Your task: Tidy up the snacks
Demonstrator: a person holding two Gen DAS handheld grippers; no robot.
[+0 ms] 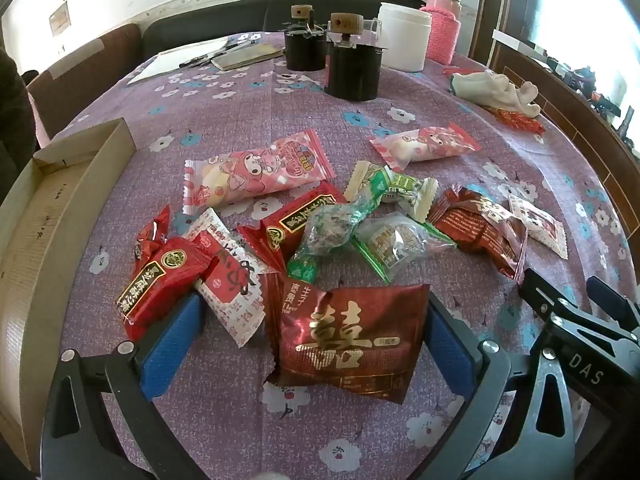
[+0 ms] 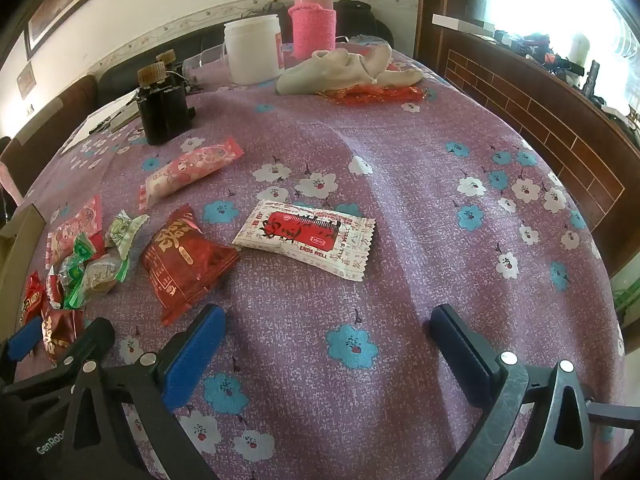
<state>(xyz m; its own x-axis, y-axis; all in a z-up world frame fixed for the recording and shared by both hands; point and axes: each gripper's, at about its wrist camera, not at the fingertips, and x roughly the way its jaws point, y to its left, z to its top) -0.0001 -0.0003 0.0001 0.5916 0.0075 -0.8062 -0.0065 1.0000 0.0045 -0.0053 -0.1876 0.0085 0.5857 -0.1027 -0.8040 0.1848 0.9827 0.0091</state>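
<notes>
Two grippers over a round table [image 2: 400, 184] covered by a purple flowered cloth. Left gripper [image 1: 308, 344]: fingers spread, straddling a dark red snack packet [image 1: 348, 336] that lies flat between the pads, gripped by neither. Right gripper [image 2: 326, 344]: fingers spread over bare cloth, empty. Further wrapped snacks [image 1: 304, 220] lie scattered mid-table; a cardboard box [image 1: 44, 216] sits at the left edge. Far side: white jar [image 2: 254, 50], pink bottle [image 2: 314, 20], cream rag [image 2: 344, 66]. Behind: dark sofa [image 1: 208, 26], framed picture on a white wall.
</notes>
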